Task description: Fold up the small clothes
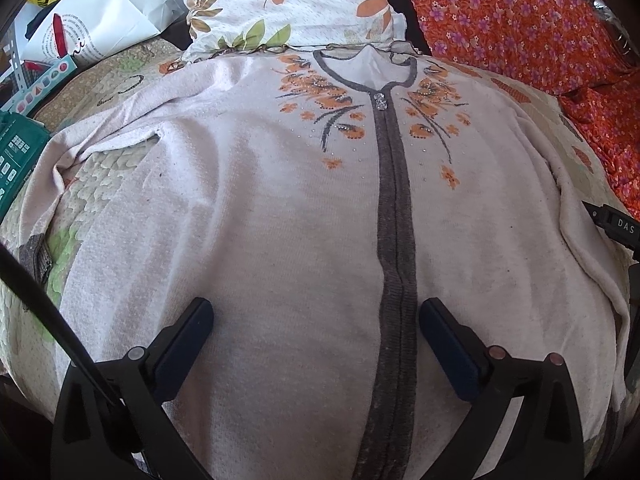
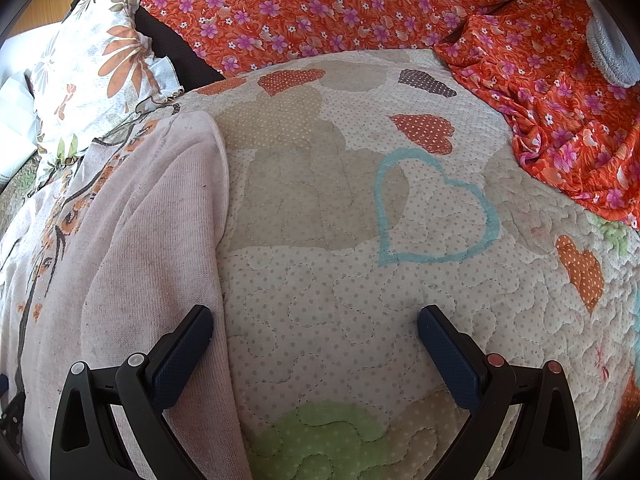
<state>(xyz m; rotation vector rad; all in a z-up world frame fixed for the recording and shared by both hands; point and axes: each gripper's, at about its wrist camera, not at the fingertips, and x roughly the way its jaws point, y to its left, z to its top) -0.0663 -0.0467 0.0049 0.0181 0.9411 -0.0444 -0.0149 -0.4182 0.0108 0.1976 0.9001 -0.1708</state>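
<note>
Left wrist view: left gripper (image 1: pixel 316 314) jaws spread wide, nothing between them, hovering over the lower front of a pale pink cardigan (image 1: pixel 280 220). Cardigan lies flat, face up on a quilted bedspread (image 1: pixel 100 168), neckline at the far end, grey placket (image 1: pixel 394 232) running near-to-far just left of the right finger. Orange flower embroidery (image 1: pixel 316 96) either side of the neck. Left sleeve (image 1: pixel 52 168) is spread out to the left, right sleeve edge rumpled at far right. Floral pillow (image 1: pixel 288 0) touches the collar at the far side; orange floral cloth (image 1: pixel 520 20) far right; white paper bag (image 1: pixel 104 20) far left. Right wrist view: right gripper (image 2: pixel 315 322) also wide open, empty. Its left finger (image 2: pixel 184 352) sits over the cardigan's (image 2: pixel 140 240) right edge, its right finger over bare bedspread (image 2: pixel 360 280). Blue heart outline (image 2: pixel 436 208) on the quilt ahead, orange cloth (image 2: pixel 360 4) across the far side, pillow (image 2: pixel 92 60) far left.
</note>
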